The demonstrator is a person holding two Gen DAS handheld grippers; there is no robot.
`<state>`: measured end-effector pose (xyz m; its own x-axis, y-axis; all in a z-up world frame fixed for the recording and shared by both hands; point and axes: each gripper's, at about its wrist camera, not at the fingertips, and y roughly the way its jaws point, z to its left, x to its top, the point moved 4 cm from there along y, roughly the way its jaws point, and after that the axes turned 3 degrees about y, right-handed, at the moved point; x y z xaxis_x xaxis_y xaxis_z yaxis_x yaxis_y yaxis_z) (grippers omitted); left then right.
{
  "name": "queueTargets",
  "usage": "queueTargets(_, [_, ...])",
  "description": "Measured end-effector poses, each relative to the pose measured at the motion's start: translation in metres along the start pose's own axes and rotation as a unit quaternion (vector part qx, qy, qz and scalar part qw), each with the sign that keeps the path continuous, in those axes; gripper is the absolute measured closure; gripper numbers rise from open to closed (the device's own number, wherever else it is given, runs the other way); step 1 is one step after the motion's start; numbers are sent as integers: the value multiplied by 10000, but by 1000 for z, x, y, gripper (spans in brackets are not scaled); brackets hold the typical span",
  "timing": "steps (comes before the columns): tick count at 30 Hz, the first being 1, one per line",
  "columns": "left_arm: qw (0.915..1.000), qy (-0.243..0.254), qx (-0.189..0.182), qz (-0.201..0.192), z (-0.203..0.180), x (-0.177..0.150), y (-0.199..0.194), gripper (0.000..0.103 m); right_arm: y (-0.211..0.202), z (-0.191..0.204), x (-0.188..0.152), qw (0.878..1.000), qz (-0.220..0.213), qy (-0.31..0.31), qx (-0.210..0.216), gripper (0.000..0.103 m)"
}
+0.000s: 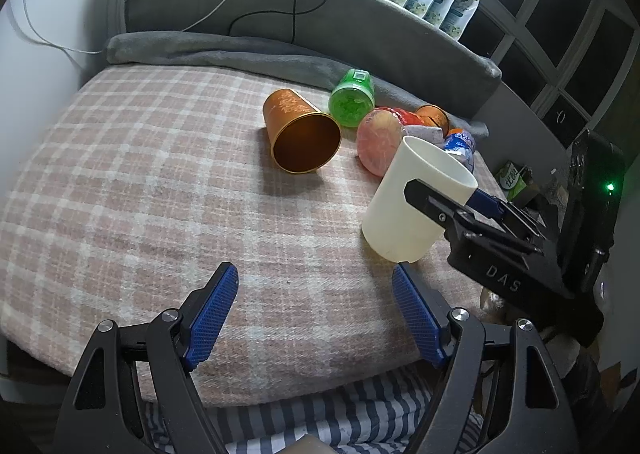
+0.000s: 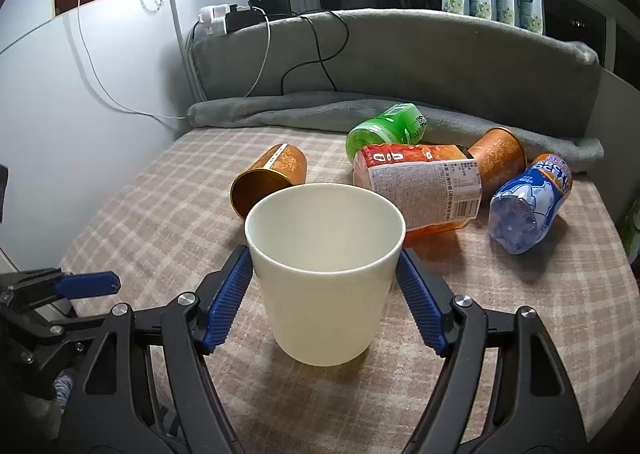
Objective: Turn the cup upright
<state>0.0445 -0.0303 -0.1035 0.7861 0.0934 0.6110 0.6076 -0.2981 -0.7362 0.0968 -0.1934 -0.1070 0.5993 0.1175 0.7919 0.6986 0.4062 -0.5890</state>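
A white cup (image 2: 324, 274) stands upright, mouth up, on the plaid blanket (image 2: 520, 318). My right gripper (image 2: 324, 296) has a blue pad on each side of the cup's wall, touching or nearly so. In the left wrist view the cup (image 1: 412, 206) sits at the right with the right gripper (image 1: 452, 198) around its upper part. My left gripper (image 1: 316, 314) is open and empty, low over the blanket (image 1: 160, 194), left of the cup.
A gold cup (image 1: 300, 130) lies on its side beyond the white one. A green bottle (image 2: 384, 130), an orange-labelled bottle (image 2: 420, 186), a second gold cup (image 2: 500, 158) and a blue bottle (image 2: 528, 202) lie behind. A grey headboard (image 2: 440, 54) with cables stands at the back.
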Motion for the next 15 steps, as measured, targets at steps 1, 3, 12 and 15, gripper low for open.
queueTargets(1, [10000,20,12,-6,-1,0,0,24,0,0,0,10000,-3,3,9,26])
queueTargets(3, [10000,35,21,-17,-1,0,0,24,-2,0,-1,10000,-2,28,25,26])
queueTargets(12, [9996,167,146,-170,-4,3,-6,24,-20,2,2,9996,-241,42,102,12])
queueTargets(15, [9993,215,161,-257,-6,4,-8,24,-31,0,2,9993,-323,125,133,12])
